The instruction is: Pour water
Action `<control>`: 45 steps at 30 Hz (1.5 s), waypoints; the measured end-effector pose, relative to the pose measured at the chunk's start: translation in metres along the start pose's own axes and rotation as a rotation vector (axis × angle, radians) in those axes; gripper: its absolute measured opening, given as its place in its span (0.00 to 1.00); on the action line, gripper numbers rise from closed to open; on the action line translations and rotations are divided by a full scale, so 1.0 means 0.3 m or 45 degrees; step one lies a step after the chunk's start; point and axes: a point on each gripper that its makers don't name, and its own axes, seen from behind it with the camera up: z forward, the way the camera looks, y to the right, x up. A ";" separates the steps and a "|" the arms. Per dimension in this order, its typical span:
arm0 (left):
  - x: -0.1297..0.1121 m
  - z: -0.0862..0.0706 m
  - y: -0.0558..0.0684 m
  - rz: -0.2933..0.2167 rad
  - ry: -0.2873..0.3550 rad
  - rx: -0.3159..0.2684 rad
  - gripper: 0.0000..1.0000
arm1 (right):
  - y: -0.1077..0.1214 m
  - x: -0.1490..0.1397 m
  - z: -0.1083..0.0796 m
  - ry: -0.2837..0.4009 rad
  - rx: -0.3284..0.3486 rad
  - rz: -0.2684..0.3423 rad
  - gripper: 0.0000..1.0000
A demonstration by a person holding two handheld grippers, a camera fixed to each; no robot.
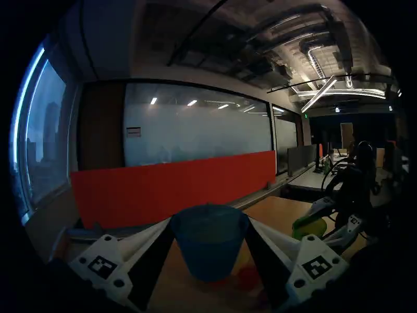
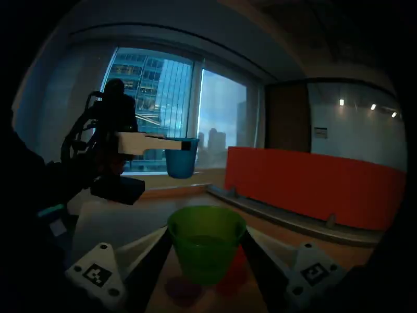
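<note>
My left gripper (image 1: 210,227) is clamped on the blue cup (image 1: 210,245), one finger on each side of its wall, low in the centre of the left gripper view. The cup is upright. Its inside looks pale and dim, and I cannot tell whether that is water or only the light.

My right gripper (image 2: 206,235) grips the green cup (image 2: 206,250) the same way, low in the centre of the right gripper view. That cup is upright too. A darker band partway down its inside may be a water line, though I would not swear to it.

In the right gripper view the blue cup hangs in the upper left, raised clear of the desk (image 1: 268,206) and level, against the window (image 2: 156,104). The two cups are well apart, and neither rim is over the other.

I judge both cups picked up and the pour not yet begun: nothing is tilted and no stream shows. What is left is bringing one rim above the other, tipping, and setting both down. I cannot say which cup is the source.

Red patches (image 1: 250,276) lie on the desk below the cups.
</note>
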 end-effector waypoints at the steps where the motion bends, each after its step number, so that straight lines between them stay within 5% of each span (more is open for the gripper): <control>1: -0.003 0.000 -0.002 0.003 -0.003 0.001 0.88 | 0.004 0.000 -0.003 -0.002 -0.004 -0.001 0.89; 18: -0.066 0.004 -0.014 0.020 -0.044 0.005 0.88 | 0.057 -0.027 -0.033 -0.017 -0.048 0.013 0.89; 45: -0.399 0.010 -0.023 0.069 -0.321 -0.050 0.88 | 0.091 -0.229 -0.051 -0.218 -0.024 0.014 0.90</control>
